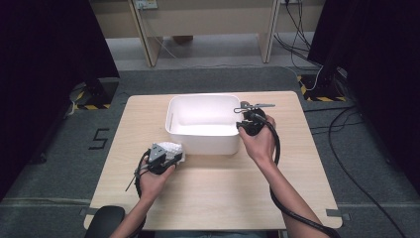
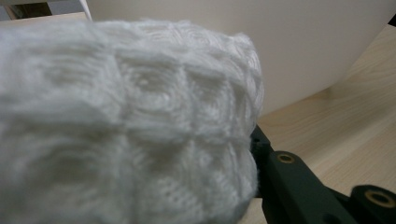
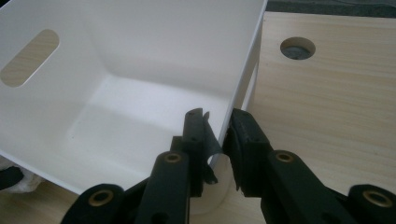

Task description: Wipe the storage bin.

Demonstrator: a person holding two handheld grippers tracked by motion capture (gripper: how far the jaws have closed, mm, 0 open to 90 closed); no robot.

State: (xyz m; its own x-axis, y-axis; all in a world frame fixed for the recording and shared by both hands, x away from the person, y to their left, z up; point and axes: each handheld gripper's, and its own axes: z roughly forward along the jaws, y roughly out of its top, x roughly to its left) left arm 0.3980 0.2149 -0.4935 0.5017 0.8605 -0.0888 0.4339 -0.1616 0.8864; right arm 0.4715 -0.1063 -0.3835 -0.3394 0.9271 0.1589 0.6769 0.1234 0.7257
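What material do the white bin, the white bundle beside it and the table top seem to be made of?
The white rectangular bin looks like smooth matte plastic: thin even walls and a moulded handle slot. The white bundle seems to be soft woven or knitted cloth, with fuzzy fibres and a waffle-like pattern. The table top shows pale wood grain, either wood or a laminate.

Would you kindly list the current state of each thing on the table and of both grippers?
White bin: upright, empty, gripped at its right wall.
White cloth: bunched up, held outside the bin's front left corner.
Left gripper: shut on the cloth.
Right gripper: shut on the bin's wall.
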